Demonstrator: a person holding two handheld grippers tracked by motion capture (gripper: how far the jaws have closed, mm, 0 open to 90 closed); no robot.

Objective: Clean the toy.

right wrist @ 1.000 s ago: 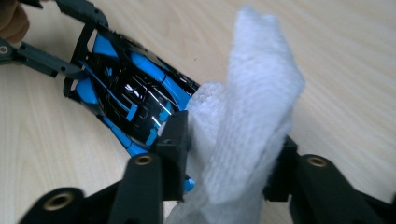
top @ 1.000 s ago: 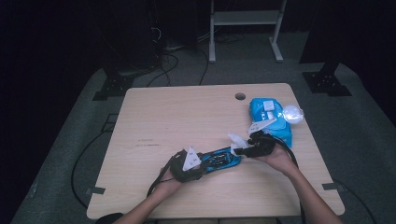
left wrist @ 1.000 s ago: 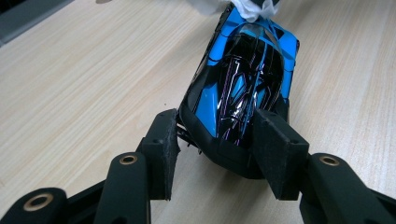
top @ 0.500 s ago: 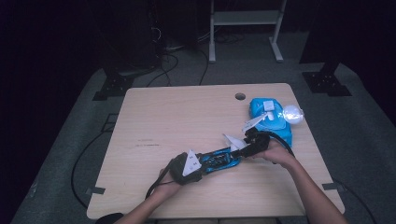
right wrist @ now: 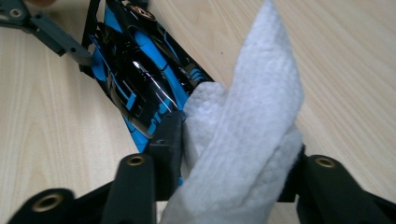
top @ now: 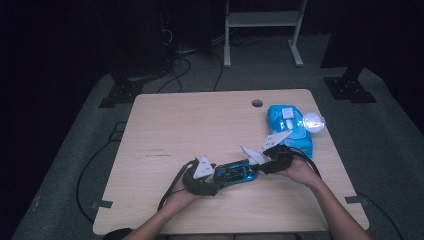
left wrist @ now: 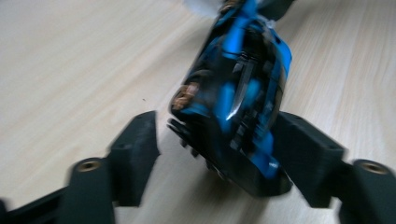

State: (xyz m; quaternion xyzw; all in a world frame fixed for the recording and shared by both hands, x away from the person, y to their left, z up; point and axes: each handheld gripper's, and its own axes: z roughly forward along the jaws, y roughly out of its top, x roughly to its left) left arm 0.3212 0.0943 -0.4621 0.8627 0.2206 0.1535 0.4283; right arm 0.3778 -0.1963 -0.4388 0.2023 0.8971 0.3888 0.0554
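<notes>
A blue and black toy car (top: 235, 172) is held over the near middle of the wooden table (top: 190, 130). My left gripper (top: 216, 177) is shut on one end of it. In the left gripper view the car (left wrist: 238, 93) sits between the jaws of that gripper (left wrist: 219, 133), blurred. My right gripper (top: 267, 161) is shut on a white wipe (top: 252, 154) at the car's other end. In the right gripper view the wipe (right wrist: 261, 93) bulges out of the gripper (right wrist: 233, 140) and touches the car (right wrist: 135, 70).
A blue pack of wipes (top: 292, 135) lies at the table's right side, just beyond my right gripper, with a bright round glare (top: 313, 121) at its far corner. A cable hole (top: 257, 103) is near the back edge. A white stand (top: 260, 20) stands behind the table.
The right gripper has shifted slightly against the car's end, and a flap of the wipe now sticks up toward the pack. The left gripper and car have barely moved.
</notes>
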